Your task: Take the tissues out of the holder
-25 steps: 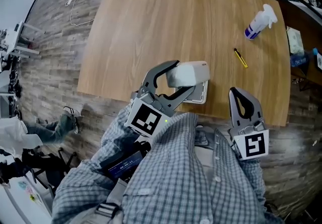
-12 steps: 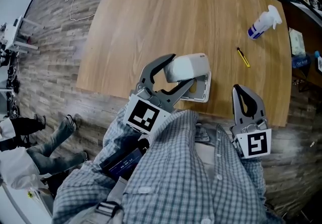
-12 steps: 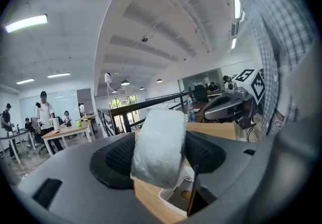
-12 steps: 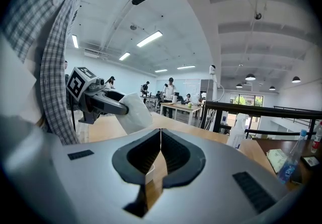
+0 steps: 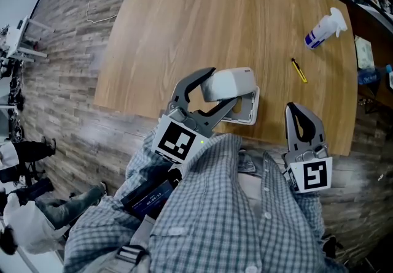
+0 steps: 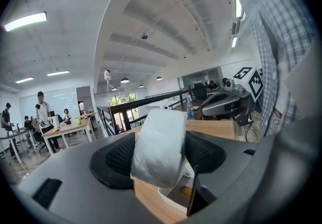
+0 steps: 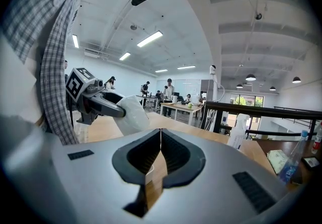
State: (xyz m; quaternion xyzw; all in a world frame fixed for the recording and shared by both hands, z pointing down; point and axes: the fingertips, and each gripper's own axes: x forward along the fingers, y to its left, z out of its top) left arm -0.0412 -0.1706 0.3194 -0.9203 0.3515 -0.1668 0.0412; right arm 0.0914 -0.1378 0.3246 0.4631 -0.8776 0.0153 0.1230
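The left claw (image 5: 223,89) is clenched on a soft white tissue pack (image 6: 158,143), its two dark pads pressing the pack from either side. The pack hangs in the air above the near part of the wooden bench (image 5: 196,26), over the left end of the white holder (image 5: 247,115), which lies flat on the bench close to the near edge. The right claw (image 7: 160,140) has its jaws drawn together with nothing between them and hovers at the near bench edge, to the right of the holder and apart from it. Well away on the bench's right side lie a spray bottle (image 5: 322,29) and a slim yellow tool (image 5: 298,70)
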